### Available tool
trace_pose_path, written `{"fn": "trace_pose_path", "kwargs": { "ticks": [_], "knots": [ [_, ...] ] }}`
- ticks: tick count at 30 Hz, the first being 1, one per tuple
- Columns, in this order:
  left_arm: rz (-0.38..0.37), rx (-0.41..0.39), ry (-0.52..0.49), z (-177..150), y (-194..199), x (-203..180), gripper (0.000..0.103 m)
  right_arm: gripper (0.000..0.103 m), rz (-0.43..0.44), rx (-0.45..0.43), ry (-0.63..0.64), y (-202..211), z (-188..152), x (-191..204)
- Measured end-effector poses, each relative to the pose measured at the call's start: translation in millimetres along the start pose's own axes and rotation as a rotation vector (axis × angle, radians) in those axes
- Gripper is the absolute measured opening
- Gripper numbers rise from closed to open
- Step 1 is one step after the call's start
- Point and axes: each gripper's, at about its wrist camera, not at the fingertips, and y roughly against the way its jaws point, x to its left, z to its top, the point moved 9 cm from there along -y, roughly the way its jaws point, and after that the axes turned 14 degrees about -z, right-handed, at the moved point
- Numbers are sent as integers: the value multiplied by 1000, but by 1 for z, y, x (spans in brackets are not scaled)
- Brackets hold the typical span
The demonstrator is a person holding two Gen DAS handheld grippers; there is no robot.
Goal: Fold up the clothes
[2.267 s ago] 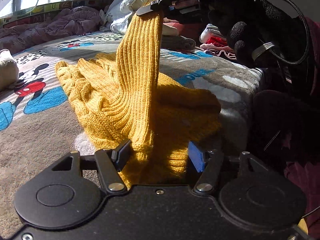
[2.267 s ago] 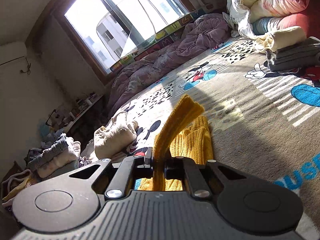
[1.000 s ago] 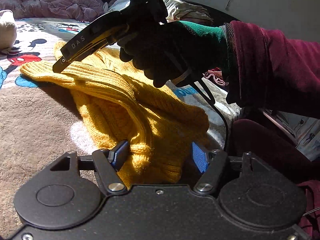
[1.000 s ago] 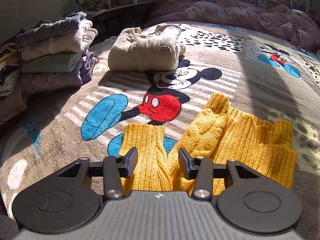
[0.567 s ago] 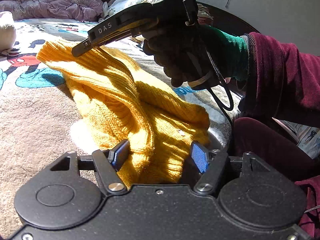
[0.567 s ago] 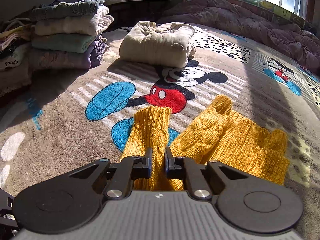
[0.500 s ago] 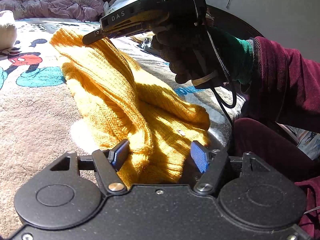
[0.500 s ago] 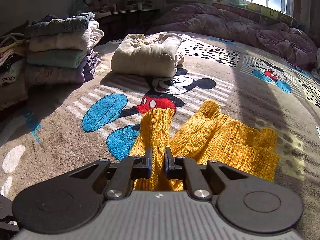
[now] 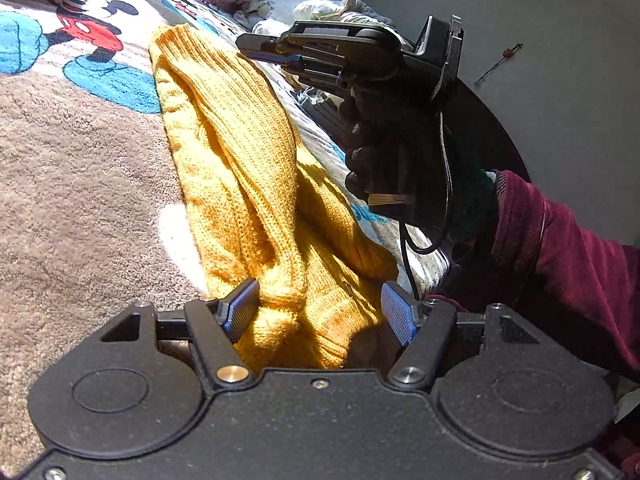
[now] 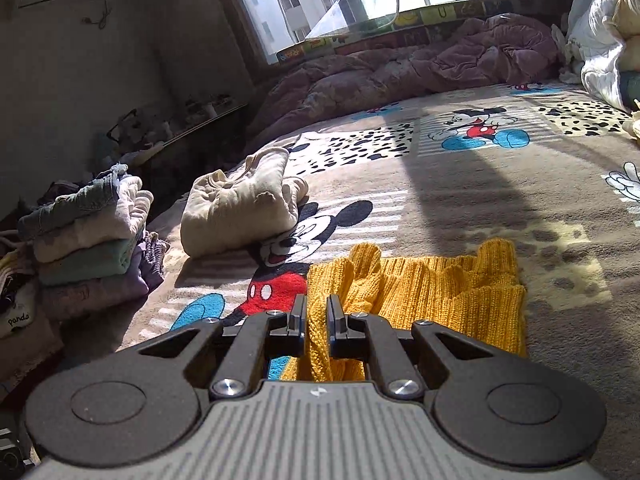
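A yellow knit sweater (image 10: 440,292) is seen spread on a cartoon-print blanket (image 10: 500,184), near a folded cream garment (image 10: 240,208). A ribbed fold of the sweater is pinched between the nearly closed fingers of the right gripper (image 10: 316,316). The left gripper (image 9: 320,312) is held wide apart around the sweater's bunched near end.

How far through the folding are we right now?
Done: a cream garment lies folded on the blanket, with a folded stack at its edge. In hand: the yellow sweater; the right gripper is shut on a knit strip, while the left gripper is open with bunched fabric between its fingers. Left: the sweater is rumpled, not a flat packet, and a loose pile waits behind.
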Motion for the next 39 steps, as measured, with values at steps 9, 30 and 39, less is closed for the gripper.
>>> {"fn": "trace_pose_path", "kwargs": {
  "ticks": [9, 30, 39],
  "knots": [
    [-10, -11, 46, 4, 2, 4, 67, 14, -137, -18, 174, 6, -1, 11],
    [53, -33, -40, 12, 26, -9, 68, 17, -95, -35, 444, 59, -48, 48],
    [112, -126, -25, 22, 53, -7, 68, 24, -82, -31, 652, 66, -120, 69]
  ]
}}
